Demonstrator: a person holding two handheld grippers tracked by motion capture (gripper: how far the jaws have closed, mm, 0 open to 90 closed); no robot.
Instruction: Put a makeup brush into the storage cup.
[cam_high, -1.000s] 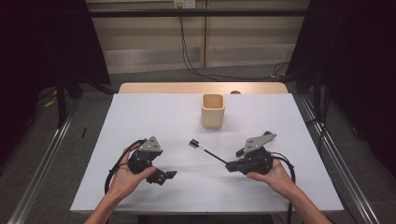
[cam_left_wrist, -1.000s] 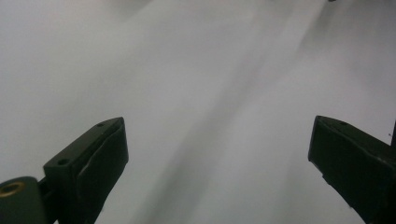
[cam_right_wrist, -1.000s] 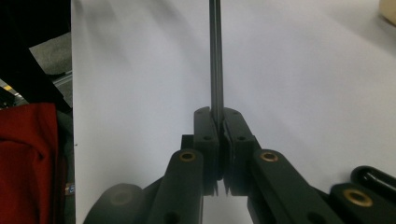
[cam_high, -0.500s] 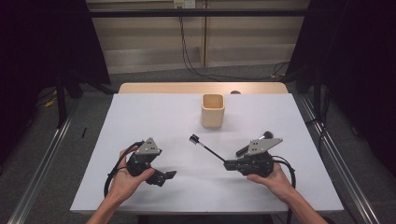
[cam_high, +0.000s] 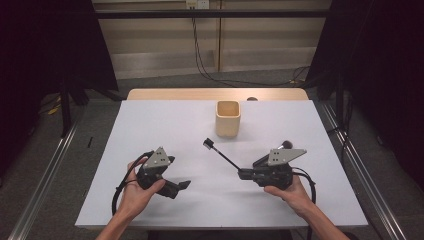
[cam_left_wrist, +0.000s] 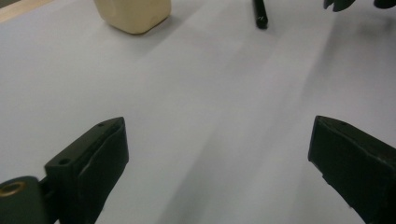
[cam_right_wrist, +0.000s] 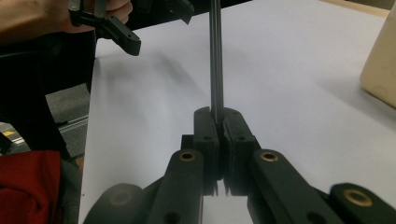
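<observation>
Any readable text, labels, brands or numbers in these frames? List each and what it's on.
None readable. The beige cup, the thin black tool clamped in the right gripper, the open left gripper and the white table all show plain surfaces. The wall outlet plate is too small to tell.

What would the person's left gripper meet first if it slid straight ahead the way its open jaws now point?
Probably nothing at first: the left gripper faces bare white tabletop. Farther along, the tip of the thin black stick lies nearest its line, with the beige square cup off to one side; depth is unclear.
</observation>
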